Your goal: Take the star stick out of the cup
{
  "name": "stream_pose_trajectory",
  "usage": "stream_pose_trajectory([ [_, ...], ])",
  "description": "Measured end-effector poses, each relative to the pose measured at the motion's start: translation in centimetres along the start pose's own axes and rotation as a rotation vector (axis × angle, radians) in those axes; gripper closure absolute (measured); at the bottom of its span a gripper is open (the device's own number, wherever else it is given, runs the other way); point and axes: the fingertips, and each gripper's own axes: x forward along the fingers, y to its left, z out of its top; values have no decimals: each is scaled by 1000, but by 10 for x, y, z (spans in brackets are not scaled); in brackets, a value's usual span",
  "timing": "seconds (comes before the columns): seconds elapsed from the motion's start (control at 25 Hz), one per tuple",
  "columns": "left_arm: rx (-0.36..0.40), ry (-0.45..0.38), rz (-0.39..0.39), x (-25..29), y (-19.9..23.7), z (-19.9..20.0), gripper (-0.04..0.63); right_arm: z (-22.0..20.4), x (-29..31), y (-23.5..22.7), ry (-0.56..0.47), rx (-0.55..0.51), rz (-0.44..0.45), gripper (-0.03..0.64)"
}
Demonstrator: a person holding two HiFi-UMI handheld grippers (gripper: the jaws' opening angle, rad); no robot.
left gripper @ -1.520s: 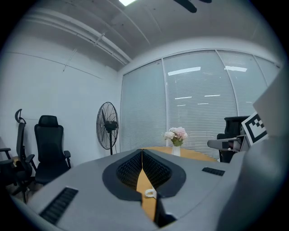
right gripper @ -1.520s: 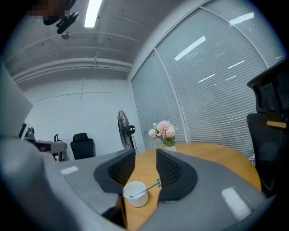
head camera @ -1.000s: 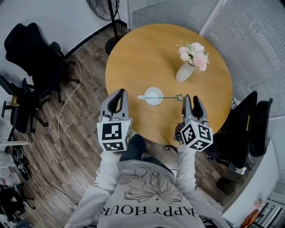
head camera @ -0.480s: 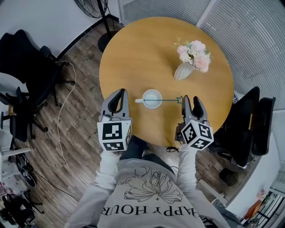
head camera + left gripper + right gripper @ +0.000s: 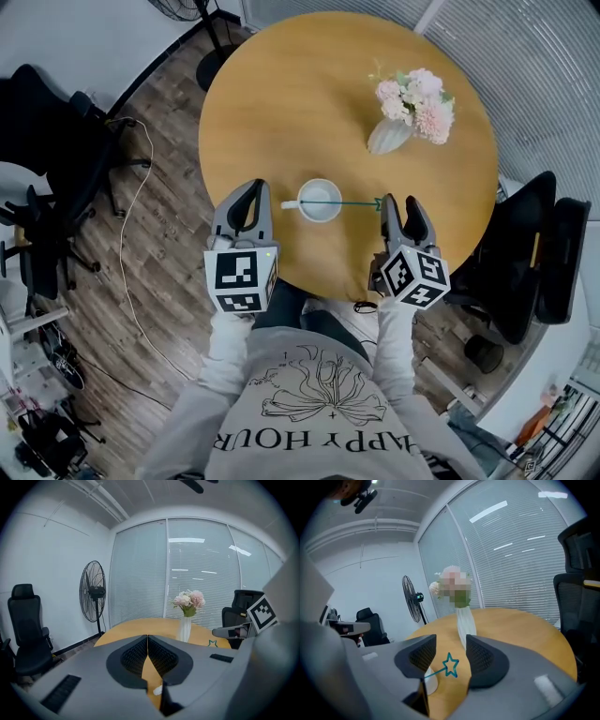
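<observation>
A white cup (image 5: pixel 321 200) stands near the front edge of the round wooden table (image 5: pixel 281 112). A thin teal star stick (image 5: pixel 361 202) leans out of it to the right. In the right gripper view its star (image 5: pixel 450 664) hangs between the pads of my right gripper (image 5: pixel 450 641), touching neither, with the cup (image 5: pixel 430 682) low behind the left jaw. This gripper (image 5: pixel 399 202) is open, and its jaws have just been opening. My left gripper (image 5: pixel 253 187) hovers left of the cup; its jaws (image 5: pixel 147 637) are shut on nothing.
A white vase of pink flowers (image 5: pixel 412 103) stands at the table's back right. Black office chairs (image 5: pixel 525 253) flank the table on both sides, a fan base (image 5: pixel 211 70) sits behind it, and a cable (image 5: pixel 131 244) trails over the wood floor.
Both grippers have sunk and edged closer to the cup. The right jaws stand wider apart than before. Cup and stick have not moved on the table.
</observation>
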Motion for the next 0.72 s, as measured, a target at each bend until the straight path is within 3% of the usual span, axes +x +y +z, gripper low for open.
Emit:
stream_pose_trajectory([
  [0.72,2,66,-48,21,-14,-29,588,-45,14,-7,108,14,2,419],
])
